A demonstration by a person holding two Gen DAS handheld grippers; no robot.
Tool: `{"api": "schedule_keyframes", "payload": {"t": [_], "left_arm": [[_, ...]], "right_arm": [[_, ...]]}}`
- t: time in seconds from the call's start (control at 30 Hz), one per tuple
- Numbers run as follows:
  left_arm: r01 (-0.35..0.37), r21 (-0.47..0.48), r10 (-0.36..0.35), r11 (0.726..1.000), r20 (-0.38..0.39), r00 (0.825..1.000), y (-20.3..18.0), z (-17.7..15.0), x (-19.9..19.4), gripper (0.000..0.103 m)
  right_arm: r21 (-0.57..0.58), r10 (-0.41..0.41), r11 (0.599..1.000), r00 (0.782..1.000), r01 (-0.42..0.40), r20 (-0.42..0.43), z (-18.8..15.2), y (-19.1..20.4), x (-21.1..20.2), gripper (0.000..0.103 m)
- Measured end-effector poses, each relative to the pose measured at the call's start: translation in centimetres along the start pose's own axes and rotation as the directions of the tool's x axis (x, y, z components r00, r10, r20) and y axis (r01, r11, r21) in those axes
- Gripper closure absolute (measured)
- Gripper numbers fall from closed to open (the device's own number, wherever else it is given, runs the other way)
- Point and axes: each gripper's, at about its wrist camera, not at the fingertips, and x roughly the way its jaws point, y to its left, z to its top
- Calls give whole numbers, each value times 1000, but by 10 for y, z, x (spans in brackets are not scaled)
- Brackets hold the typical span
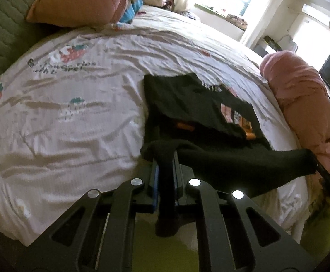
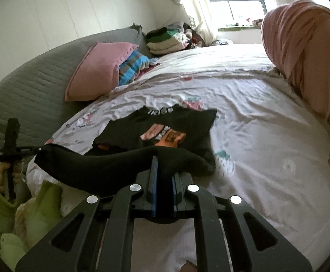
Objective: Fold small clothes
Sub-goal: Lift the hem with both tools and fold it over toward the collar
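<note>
White bedding (image 1: pixel 74 122) printed with strawberries covers the bed, a pink pillow (image 2: pixel 97 70) near its head. On it lies a black printed shirt (image 2: pixel 165 127), its near edge lifted, clamped by left gripper (image 1: pixel 166 158) and right gripper (image 2: pixel 165 170).

A: The black garment (image 1: pixel 187 104) is matt knit cloth, soft-looking, with a smoother printed patch (image 2: pixel 165 136) in pink and orange.

B: And the bed sheet (image 1: pixel 74 117)?

A: Thin woven cloth, pale, finely wrinkled, with a slight sheen where the light falls. The pink pillow (image 2: pixel 97 70) is quilted fabric, stitched in lines; the grey headboard cover (image 2: pixel 29 86) is quilted too, and dull.

B: The claws?

A: The left claw (image 1: pixel 166 158) is matt black hard plastic with shiny round metal rivets (image 1: pixel 194 182) and blue pads (image 1: pixel 156 176) that look rubbery. The right claw (image 2: pixel 165 170) is the same make. The pink duvet roll (image 1: pixel 300 90) is puffy, creased cloth.
</note>
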Motion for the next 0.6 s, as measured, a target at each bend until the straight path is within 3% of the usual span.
{"api": "schedule_keyframes", "payload": {"t": [0.23,0.43,0.6], "left_arm": [[-34,-13,35,999,60,998,-3,24,6,100],[-113,24,109,993,129,986,-18,46,15,100],[-119,24,114,993,162,980,-22,68,28,100]], "right_arm": [[-25,-23,999,998,24,60,28,-1,13,94],[-15,-49,999,995,50,85,49,-8,32,94],[12,-82,997,993,82,86,61,-17,50,94]]}}
